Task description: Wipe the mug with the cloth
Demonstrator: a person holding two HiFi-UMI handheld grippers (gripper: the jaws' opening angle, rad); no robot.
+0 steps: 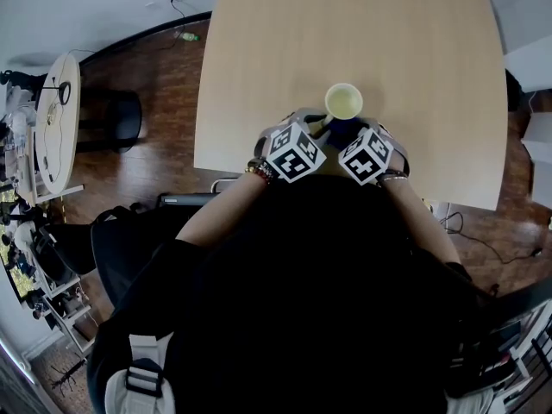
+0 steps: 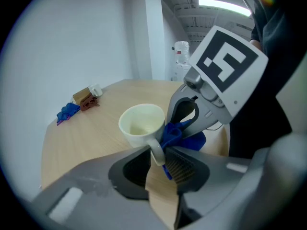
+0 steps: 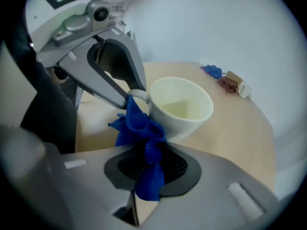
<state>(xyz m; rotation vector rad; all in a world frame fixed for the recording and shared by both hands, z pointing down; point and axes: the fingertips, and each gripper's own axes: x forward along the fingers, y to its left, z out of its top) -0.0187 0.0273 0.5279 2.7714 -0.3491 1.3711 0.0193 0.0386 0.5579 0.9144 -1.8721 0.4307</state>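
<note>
A cream mug (image 1: 343, 102) stands upright near the table's front edge. My left gripper (image 2: 157, 159) is shut on the mug's handle (image 2: 156, 150), which sits between its two pads. A crumpled blue cloth (image 3: 141, 128) is clamped in my right gripper (image 3: 148, 169), which is shut on it. The cloth's free end lies against the mug (image 3: 180, 109) beside the handle, right next to the left gripper's fingers (image 3: 120, 78). In the head view both grippers, left (image 1: 321, 126) and right (image 1: 347, 133), meet just in front of the mug, with the cloth (image 1: 343, 130) between them.
The light wooden table (image 1: 259, 59) stretches away behind the mug. A small blue object (image 2: 67, 111) and a brown one (image 2: 85, 99) lie at its far end. A round side table (image 1: 56, 119) and a dark stool (image 1: 112, 119) stand on the floor to the left.
</note>
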